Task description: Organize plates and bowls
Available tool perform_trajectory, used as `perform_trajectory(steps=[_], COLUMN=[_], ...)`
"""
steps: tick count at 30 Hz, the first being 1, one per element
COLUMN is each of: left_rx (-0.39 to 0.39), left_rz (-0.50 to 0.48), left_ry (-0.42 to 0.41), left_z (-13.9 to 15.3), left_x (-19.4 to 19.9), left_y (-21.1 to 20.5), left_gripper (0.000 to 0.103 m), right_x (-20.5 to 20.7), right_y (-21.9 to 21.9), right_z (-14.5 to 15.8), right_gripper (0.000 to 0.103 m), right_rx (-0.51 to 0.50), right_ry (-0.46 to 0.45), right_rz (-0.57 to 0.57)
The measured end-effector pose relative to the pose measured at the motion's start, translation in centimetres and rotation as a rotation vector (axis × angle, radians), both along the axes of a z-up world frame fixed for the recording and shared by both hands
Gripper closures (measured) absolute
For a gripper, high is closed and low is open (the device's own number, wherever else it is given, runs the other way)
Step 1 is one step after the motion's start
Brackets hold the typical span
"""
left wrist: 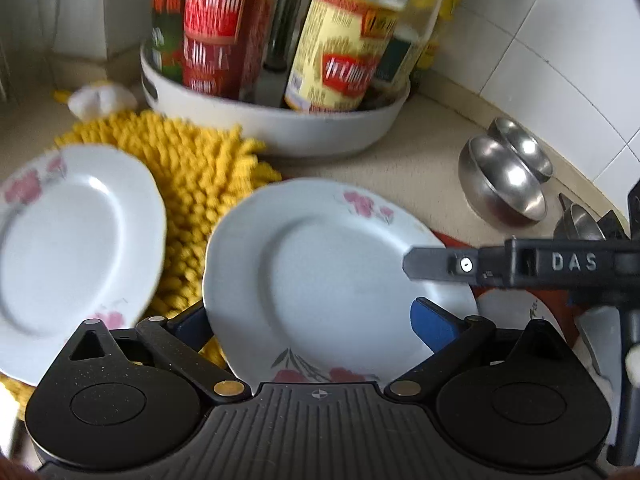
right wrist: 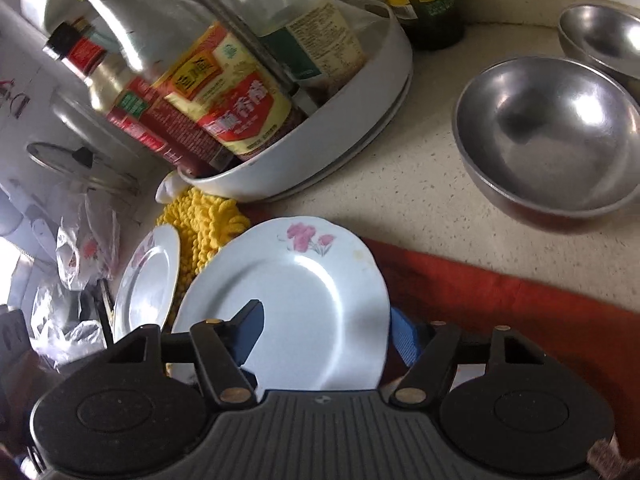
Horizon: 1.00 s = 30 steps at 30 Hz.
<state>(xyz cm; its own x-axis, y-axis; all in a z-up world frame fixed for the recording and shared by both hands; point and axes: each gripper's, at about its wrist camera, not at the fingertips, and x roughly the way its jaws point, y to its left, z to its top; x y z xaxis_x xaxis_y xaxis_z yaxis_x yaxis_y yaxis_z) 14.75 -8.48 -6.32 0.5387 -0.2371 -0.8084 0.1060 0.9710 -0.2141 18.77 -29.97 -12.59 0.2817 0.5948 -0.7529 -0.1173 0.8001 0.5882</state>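
A white plate with pink flowers is held off the counter by both grippers. My left gripper has one blue finger under its left rim and one over its right side. My right gripper grips the same plate, one finger on top and one beneath; it reaches in from the right in the left wrist view. A second flowered plate lies to the left on a yellow mat; it also shows in the right wrist view. Two steel bowls sit at the right.
A white tray of sauce bottles stands at the back. A yellow chenille mat and a red cloth lie on the counter. Another small plate lies low right. Plastic bags crowd the left. Tiled wall is behind.
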Motion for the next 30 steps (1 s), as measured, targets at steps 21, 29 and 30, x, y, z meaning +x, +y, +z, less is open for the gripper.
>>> perform_trajectory(steps=[21, 29, 30], left_rx=[0.043, 0.040, 0.038], left_rz=[-0.286, -0.360, -0.365], left_ry=[-0.043, -0.006, 0.008], left_z=[0.1, -0.9, -1.2], left_x=[-4.4, -5.3, -5.3], left_y=[-8.4, -10.8, -11.0], left_gripper=[0.001, 0.005, 0.006], right_x=[-9.5, -12.4, -12.6], right_y=[-7.4, -10.0, -10.2], right_z=[4.4, 4.3, 4.3], right_gripper=[0.039, 0.039, 0.039], right_rx=[-0.074, -0.113, -0.127], right_ry=[-0.046, -0.029, -0.033], right_rz=[-0.170, -0.224, -0.223])
